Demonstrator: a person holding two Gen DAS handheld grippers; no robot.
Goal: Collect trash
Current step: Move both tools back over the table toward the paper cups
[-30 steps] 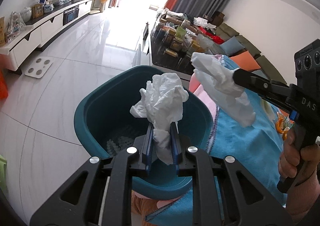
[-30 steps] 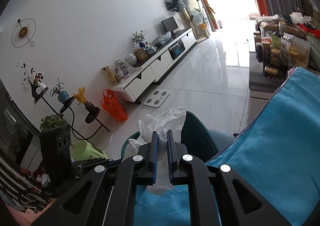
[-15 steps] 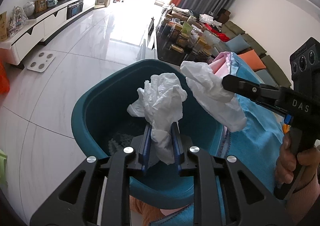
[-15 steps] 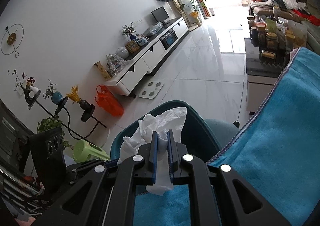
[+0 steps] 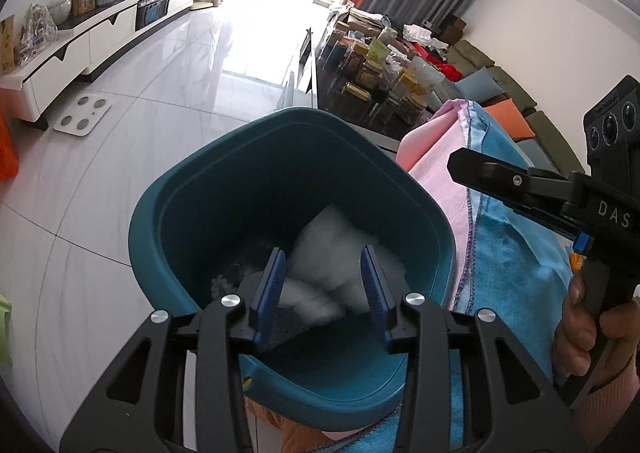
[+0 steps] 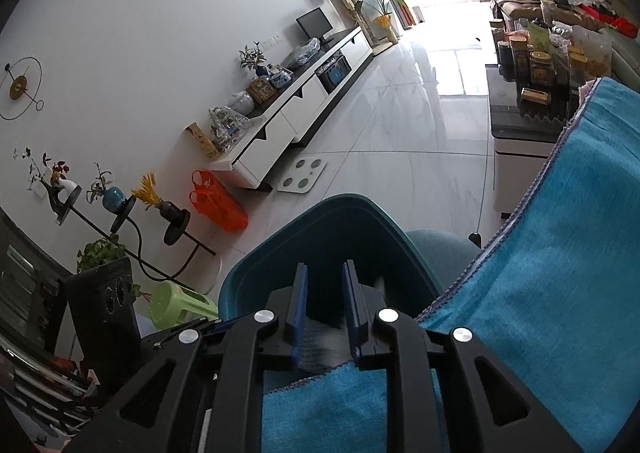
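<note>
Now both your claws gape empty: left claw (image 5: 323, 277), right claw (image 6: 325, 293) (blurred tissues (image 5: 336, 249) at 12 o'clock, inside the teal bin (image 5: 224, 189)).

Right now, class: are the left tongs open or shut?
Open. The left tongs stand with both blue pads spread wide and nothing gripped; blurred white tissue shows between them, inside the teal bin.
</note>
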